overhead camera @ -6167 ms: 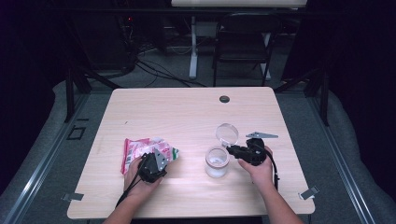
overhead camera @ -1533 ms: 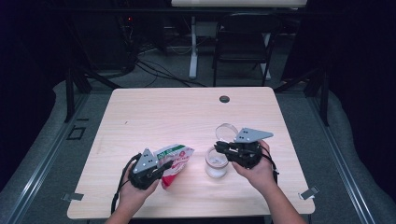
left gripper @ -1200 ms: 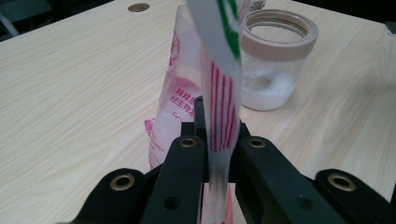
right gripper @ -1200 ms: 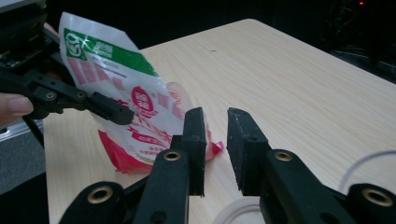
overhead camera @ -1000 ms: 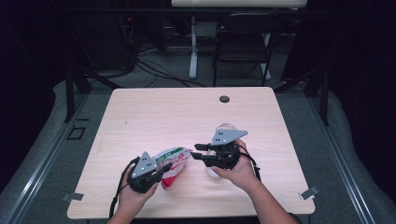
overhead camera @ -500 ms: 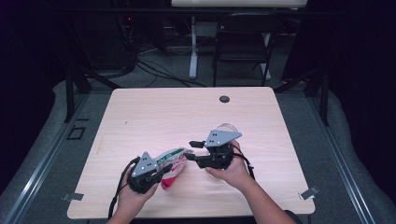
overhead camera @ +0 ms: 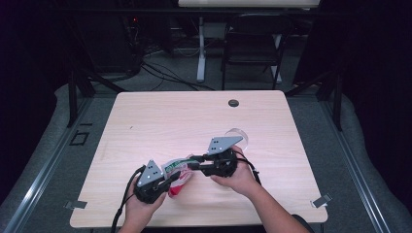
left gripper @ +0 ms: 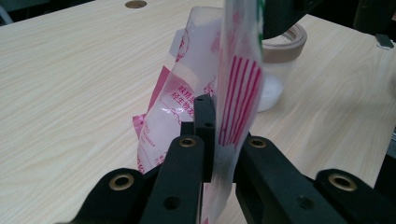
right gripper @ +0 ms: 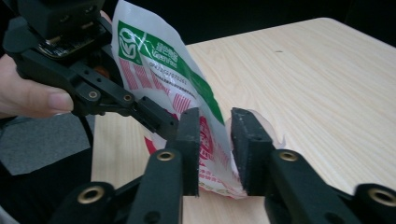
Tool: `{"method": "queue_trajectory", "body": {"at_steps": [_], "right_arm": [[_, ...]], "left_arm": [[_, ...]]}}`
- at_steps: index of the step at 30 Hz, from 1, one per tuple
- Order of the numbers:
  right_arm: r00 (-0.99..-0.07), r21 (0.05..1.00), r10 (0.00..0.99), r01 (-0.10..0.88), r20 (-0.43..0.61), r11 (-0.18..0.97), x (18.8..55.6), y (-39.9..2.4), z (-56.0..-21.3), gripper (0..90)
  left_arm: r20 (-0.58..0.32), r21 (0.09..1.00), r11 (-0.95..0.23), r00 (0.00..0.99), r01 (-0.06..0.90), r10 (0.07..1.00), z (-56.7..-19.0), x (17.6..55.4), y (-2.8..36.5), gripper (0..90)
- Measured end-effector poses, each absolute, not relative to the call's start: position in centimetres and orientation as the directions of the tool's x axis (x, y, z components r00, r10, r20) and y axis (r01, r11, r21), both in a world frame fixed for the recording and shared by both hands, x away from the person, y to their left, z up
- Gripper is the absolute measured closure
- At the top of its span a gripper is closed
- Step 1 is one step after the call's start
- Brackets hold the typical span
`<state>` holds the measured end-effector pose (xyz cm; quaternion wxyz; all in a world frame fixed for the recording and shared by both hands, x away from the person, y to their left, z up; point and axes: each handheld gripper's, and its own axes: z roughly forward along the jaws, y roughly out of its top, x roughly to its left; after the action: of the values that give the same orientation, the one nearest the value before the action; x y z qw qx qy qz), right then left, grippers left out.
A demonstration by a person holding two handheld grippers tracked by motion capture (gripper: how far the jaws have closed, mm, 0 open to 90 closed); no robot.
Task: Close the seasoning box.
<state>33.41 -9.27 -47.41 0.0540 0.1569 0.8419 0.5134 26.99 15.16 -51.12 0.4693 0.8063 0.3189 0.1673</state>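
Dark room, wood desk (overhead camera: pixel 145 121). Left tool (left gripper: pixel 205 140) clamps the snack bag (right gripper: pixel 159 65) near the front edge; right tool (right gripper: pixel 212 140), closing, straddles it unpinched. Next: pinch, tear it open.

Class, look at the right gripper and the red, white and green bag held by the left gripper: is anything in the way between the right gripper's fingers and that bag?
Nothing visible is. The right gripper has been closing its fingers around the bag, whose edge already sits between them. The left gripper clamps the bag's other side. The clear jar stands behind the bag, off to the side.
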Motion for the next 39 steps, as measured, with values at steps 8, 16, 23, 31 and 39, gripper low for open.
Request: {"method": "queue_trajectory", "body": {"at_steps": [8, 16, 23, 31, 39], "right_arm": [[-0.946, 0.870, 0.318, 0.204, 0.059, 0.448, 33.3, -9.3, -47.4, 89.3], [-0.943, 0.872, 0.330, 0.205, 0.053, 0.445, 33.2, -9.4, -47.5, 90.0], [-0.942, 0.872, 0.333, 0.202, 0.047, 0.447, 33.1, -9.4, -47.5, 90.0], [-0.941, 0.873, 0.335, 0.198, 0.042, 0.445, 33.0, -9.4, -47.5, 89.8], [-0.941, 0.873, 0.337, 0.198, 0.041, 0.446, 32.9, -9.5, -47.6, 89.4]], "left_arm": [[-0.044, 0.874, -0.330, 0.734, 0.357, 0.678, -51.5, 27.0, 15.4, 84.1], [-0.083, 0.880, -0.291, 0.725, 0.375, 0.684, -52.8, 27.3, 15.6, 54.7], [-0.085, 0.866, -0.295, 0.700, 0.404, 0.709, -54.3, 27.8, 15.4, 41.0], [-0.084, 0.838, -0.324, 0.692, 0.438, 0.717, -55.7, 28.3, 15.2, 37.8], [-0.099, 0.840, -0.300, 0.671, 0.452, 0.735, -56.7, 28.9, 15.3, 33.0]]}}
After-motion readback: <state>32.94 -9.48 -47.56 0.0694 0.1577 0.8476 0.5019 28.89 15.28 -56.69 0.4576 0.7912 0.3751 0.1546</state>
